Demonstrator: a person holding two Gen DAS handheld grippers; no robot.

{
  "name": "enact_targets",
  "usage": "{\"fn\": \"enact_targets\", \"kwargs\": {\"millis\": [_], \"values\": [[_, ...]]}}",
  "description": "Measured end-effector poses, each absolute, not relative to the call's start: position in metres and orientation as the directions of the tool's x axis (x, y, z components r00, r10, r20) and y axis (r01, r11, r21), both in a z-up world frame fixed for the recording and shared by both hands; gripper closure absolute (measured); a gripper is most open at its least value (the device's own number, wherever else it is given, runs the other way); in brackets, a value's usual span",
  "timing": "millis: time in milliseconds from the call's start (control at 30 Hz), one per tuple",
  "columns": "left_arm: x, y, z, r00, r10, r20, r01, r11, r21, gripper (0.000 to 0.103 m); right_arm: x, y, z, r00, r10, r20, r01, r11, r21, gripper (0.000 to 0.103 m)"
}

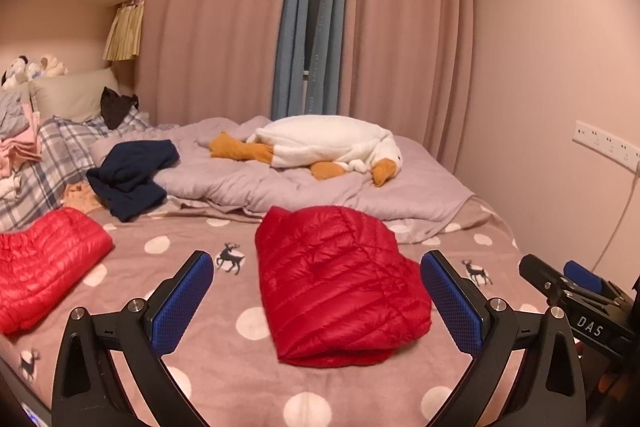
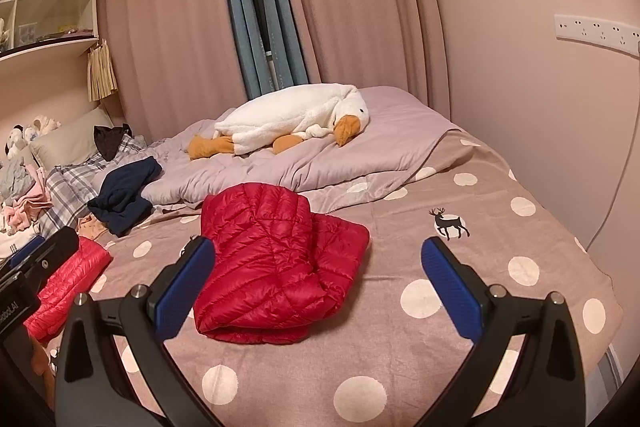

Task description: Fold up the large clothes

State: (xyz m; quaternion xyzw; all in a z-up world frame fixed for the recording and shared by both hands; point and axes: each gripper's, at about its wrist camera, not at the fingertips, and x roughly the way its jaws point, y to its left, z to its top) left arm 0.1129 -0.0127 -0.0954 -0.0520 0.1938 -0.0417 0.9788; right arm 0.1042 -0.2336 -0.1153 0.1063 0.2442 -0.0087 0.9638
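Note:
A red quilted down jacket (image 1: 340,283) lies folded into a compact bundle on the pink polka-dot bedspread (image 1: 224,367); it also shows in the right wrist view (image 2: 272,263). My left gripper (image 1: 318,301) is open and empty, hovering just in front of the jacket. My right gripper (image 2: 318,287) is open and empty, with the jacket near its left finger. A second red down garment (image 1: 44,267) lies at the left; it shows in the right wrist view (image 2: 68,279) too.
A navy garment (image 1: 132,179) lies crumpled beyond. A white plush goose (image 1: 328,143) rests on a lilac quilt (image 1: 400,187). Plaid bedding and pink clothes (image 1: 20,147) pile at the left. The wall with sockets (image 1: 604,143) is on the right.

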Motion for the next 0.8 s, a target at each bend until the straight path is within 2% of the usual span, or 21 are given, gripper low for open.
{"fn": "enact_targets", "kwargs": {"millis": [800], "values": [[0.1159,-0.0083,-0.0972,0.912,-0.120,-0.391,0.079,0.990,-0.120,0.001,0.1044,-0.2365,-0.1166,0.879,0.014,-0.476,0.086,0.979,0.187,0.000]]}}
